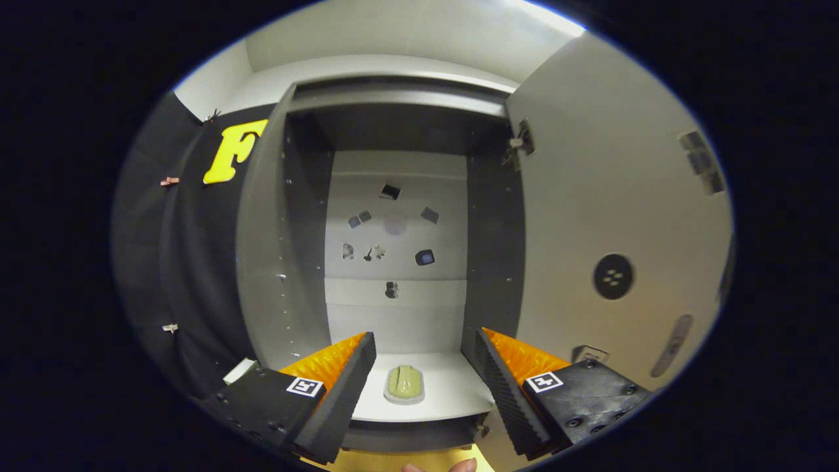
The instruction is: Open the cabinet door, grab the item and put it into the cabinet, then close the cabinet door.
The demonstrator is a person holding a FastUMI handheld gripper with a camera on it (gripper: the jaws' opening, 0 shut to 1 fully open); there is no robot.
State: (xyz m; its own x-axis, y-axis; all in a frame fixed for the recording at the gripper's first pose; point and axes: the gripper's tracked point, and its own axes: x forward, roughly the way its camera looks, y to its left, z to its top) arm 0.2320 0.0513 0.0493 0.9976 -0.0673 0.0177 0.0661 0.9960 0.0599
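My tongs (pixel 425 367) stand spread apart with nothing between the fingers, above a strip of yellow surface (pixel 419 461) cut off below. Just ahead, between them, a small pale-green oval item (pixel 405 383) lies on the white bottom shelf (pixel 452 396) of the open grey cabinet (pixel 396 105). Its white door (pixel 609 196) hangs open beside my right finger. Small dark marks dot the back panel (pixel 396 223), too blurred to read.

Small dark shapes (pixel 393 226) on the cabinet's (pixel 396 314) back wall are too tiny to identify.
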